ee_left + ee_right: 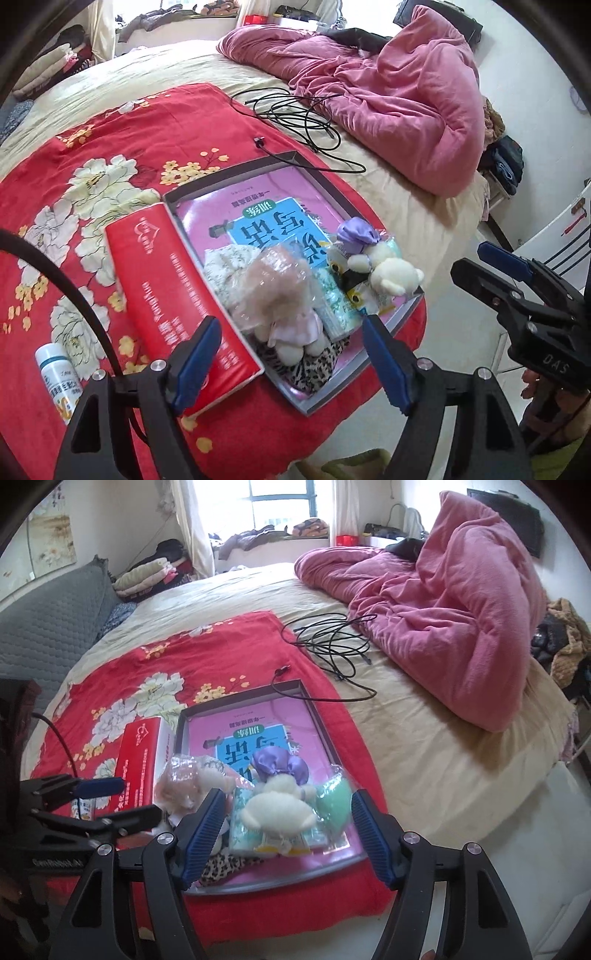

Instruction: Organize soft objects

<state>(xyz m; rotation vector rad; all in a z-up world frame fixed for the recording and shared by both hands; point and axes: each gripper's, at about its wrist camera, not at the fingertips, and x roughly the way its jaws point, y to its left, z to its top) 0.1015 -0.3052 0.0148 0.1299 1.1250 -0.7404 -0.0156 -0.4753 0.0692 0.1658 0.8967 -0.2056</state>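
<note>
Now, hovering above the grey tray (332, 398) with the left gripper (290, 325), jaws spread wide and pinching nothing. Same for the right gripper (287, 794): wide apart, empty, hanging over the near end of the tray, not touching the toys. Inside the tray, on top of a pink book (258, 206): a cream plush toy (277, 805) with a purple bow (280, 766), a fluffy toy in a clear bag (273, 291), a green packet (334, 797) and a leopard cloth (314, 365), all bunched up at the near end and touching each other. Just beside the tray, a red box (177, 295), and near that a white bottle (59, 376), all on the red flowery blanket (74, 147). Probably time to tidy the pile or fetch one more soft thing. To do it well: go down slowly, pick only one toy, and pinch its fat middle, not the thin crinkly bag or the bow. Keep the other gripper out of the way. Squeeze gently, since soft and squashy. Seen from the right wrist, the cream toy lying long-ways from near to far, bow end pointing away, feet end pointing back at the gripper. So best to close across it from side to side. Hard to tell which way the bagged toy faces.
</note>
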